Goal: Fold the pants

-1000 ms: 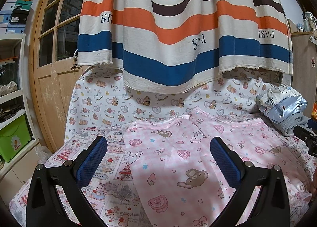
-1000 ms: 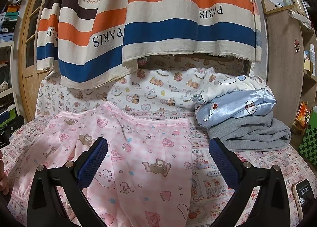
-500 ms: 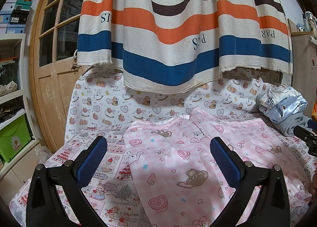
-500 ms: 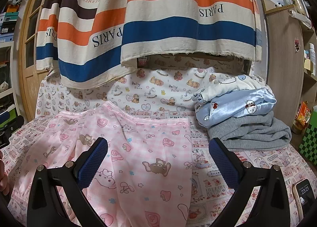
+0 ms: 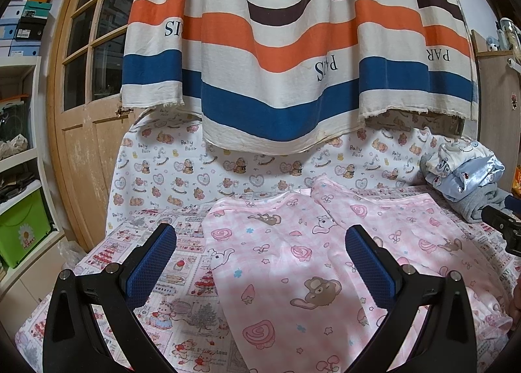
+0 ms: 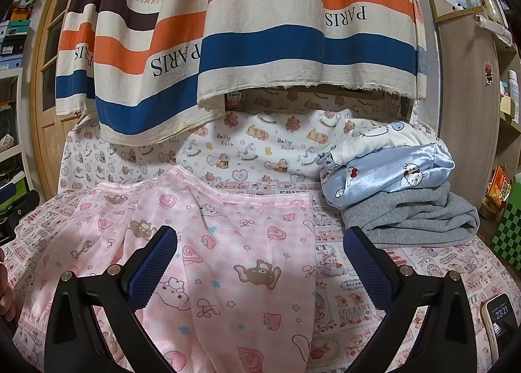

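Both tongs, left tongs [image 5: 260, 259] and right tongs [image 6: 260, 259], apart above flat pants [image 6: 234, 259]; I'd pinch one outer edge, fold square.

The pants [image 6: 228, 242] lie on the bed sheet [image 6: 358, 301], with folded clothes [image 6: 400, 184] to their right.

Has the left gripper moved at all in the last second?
No. In the left wrist view the left gripper frames the pink pants and the wooden door just as it did a second ago.

Black claws [image 5: 260, 254] [image 6: 260, 254], blue textured pads [image 5: 369, 262].
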The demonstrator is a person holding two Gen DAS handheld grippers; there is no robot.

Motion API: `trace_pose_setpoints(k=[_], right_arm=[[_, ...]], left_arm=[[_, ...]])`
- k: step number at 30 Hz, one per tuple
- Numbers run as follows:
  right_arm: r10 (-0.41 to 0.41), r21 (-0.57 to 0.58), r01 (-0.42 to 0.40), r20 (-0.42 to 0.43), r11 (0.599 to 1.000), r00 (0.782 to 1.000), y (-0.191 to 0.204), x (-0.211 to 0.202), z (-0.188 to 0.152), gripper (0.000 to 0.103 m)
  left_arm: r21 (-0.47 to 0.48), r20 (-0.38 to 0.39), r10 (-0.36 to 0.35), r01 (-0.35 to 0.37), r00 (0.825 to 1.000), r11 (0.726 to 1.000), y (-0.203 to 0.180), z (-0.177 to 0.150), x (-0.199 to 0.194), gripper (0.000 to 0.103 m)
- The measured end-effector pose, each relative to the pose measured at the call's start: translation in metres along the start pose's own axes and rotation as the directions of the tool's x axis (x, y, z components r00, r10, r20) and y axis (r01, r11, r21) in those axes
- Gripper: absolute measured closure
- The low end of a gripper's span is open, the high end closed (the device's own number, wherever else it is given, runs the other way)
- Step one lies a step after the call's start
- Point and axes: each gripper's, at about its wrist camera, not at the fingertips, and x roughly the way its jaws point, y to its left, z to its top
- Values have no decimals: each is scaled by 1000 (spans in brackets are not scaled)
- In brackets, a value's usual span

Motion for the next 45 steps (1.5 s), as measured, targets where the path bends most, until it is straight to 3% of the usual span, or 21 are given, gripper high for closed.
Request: trace_pose_setpoints(k=[29,31,33,34,36,38,42,45], right_arm=[[7,-3,-7,25,1000,1000,1,-3,-1,1],[38,4,-39,64,999,997,2,-12,-3,1],[46,14,-48,123,999,991,0,-22,-2,1],[42,21,-46,151,999,988,-1,-28,-1,1],[28,53,-42,235,998,972,-4,-44,4,0],[32,59,-51,280,997,960,-4,-54,15,0],[52,38,-64,260,997,964,3,-61,43,0],[22,14,-26,245,1000,969,14,-66,56,0]], left_arm=[[3,11,-15,15,1000,1000,-2,0,0,0],[18,43,-21,20,999,1000,-4,1,-5,0],[57,146,-36,28,989,998,-3,4,-21,0],[83,188,-10,-5,982,997,-4,9,-29,0],[105,220,25,-49,975,993,-3,21,-39,0],[77,231,5,-23,973,997,5,38,-47,0],[66,287,27,-48,958,997,13,65,-59,0],[65,327,53,-78,944,995,13,73,-67,0]])
